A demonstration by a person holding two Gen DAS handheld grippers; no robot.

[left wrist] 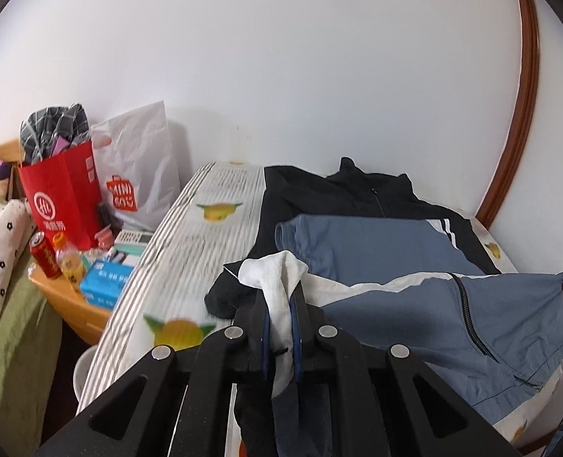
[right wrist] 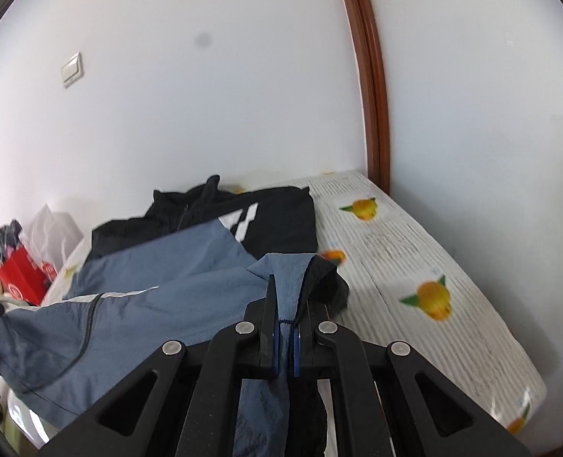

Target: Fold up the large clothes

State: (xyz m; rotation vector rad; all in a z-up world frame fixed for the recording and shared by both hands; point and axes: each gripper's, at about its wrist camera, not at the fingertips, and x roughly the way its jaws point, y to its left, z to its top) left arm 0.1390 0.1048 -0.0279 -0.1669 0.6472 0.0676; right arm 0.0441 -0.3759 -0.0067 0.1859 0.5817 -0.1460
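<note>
One blue, black and white jacket (left wrist: 415,243) lies across the one striped bed (left wrist: 190,251), its near edge lifted between two hand-held grippers, the left hand-held gripper (left wrist: 280,318) clamped on white fabric and the right hand-held gripper (right wrist: 286,310) on blue fabric.

The left gripper (left wrist: 281,297) is clamped on a white fold of the jacket (left wrist: 453,316), with cloth hanging down between its fingers (left wrist: 264,327). The jacket's blue panel with a dark zip stretches off to the right, raised above the bed (left wrist: 190,240). Its black part and a blue sleeve (left wrist: 357,243) lie flat on the striped sheet beyond. At the left stand a red bag (left wrist: 62,194), a white bag (left wrist: 136,167), a can (left wrist: 45,255) and a blue box (left wrist: 104,278).
</note>
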